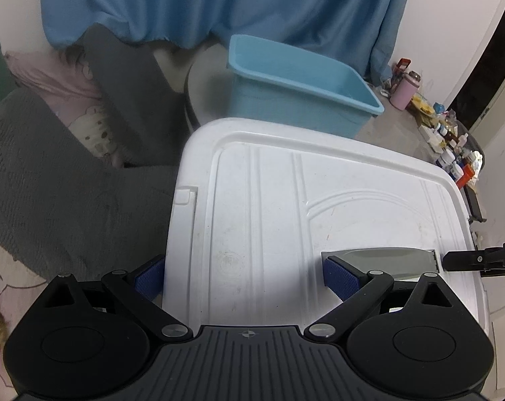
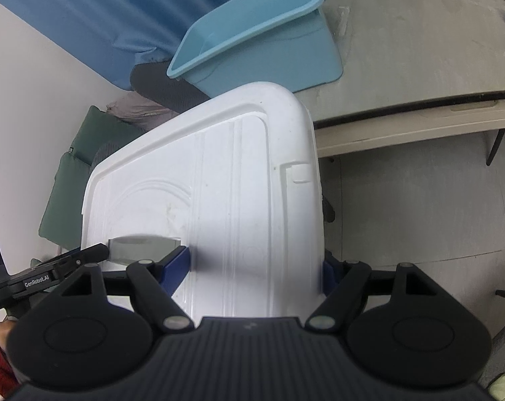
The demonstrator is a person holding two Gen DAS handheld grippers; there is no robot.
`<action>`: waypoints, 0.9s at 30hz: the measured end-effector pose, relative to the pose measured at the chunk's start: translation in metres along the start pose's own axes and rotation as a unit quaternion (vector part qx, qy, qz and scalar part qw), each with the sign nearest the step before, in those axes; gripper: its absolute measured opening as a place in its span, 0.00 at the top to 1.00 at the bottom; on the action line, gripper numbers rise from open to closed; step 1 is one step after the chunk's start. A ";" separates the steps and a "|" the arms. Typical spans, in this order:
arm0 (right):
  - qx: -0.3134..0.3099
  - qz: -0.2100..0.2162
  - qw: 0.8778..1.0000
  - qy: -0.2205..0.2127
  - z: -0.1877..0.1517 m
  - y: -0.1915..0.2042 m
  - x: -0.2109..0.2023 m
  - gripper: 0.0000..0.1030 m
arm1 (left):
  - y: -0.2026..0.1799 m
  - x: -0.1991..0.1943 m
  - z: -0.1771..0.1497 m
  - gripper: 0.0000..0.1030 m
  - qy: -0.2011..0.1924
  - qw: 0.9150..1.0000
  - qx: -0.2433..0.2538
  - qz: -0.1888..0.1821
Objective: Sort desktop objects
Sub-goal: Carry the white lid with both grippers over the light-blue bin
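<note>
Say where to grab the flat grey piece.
Pinch the flat grey piece across its narrow width, coming down from above, one finger on each long edge. It lies flat on the white lid, so sliding under it looks hard.

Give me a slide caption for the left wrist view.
Open left hand-held gripper over white storage lid, grey pouch beside its right finger, blue bin beyond.

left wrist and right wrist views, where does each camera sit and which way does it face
Left wrist: on the left gripper, looking over the white lid toward the blue bin; its open fingers show, and the right gripper's tip at the right edge.
Right wrist: on the right gripper, facing the same lid and bin from another angle; its open fingers and the left gripper show.
Shared: lid, bin, grey flat piece.
</note>
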State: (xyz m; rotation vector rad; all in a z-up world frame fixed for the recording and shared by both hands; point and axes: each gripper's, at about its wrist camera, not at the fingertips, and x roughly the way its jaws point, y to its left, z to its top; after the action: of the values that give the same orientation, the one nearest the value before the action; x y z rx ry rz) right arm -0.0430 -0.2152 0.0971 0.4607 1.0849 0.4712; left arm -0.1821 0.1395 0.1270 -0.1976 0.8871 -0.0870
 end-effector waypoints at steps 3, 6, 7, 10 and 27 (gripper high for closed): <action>0.000 0.000 1.000 0.000 -0.003 0.001 -0.001 0.25 | 0.000 -0.002 -0.002 0.05 0.001 1.000 0.000 0.001; -0.001 -0.001 1.000 0.001 -0.007 0.002 -0.002 0.25 | 0.001 -0.005 -0.003 0.05 0.002 1.000 0.000 0.002; -0.001 -0.001 1.000 0.001 -0.008 0.002 -0.003 0.25 | 0.001 -0.006 -0.004 0.05 0.002 1.000 0.000 0.002; -0.001 -0.001 1.000 0.001 -0.012 0.003 -0.004 0.25 | 0.001 -0.007 -0.004 0.05 0.002 1.000 -0.001 0.001; 0.005 -0.001 1.000 0.002 0.012 -0.006 -0.004 0.25 | -0.007 0.007 0.029 0.05 0.008 1.000 0.003 0.000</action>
State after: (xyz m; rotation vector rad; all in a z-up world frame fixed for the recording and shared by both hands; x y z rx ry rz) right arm -0.0326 -0.2236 0.1017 0.4686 1.0923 0.4655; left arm -0.1555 0.1359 0.1412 -0.1918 0.9031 -0.0915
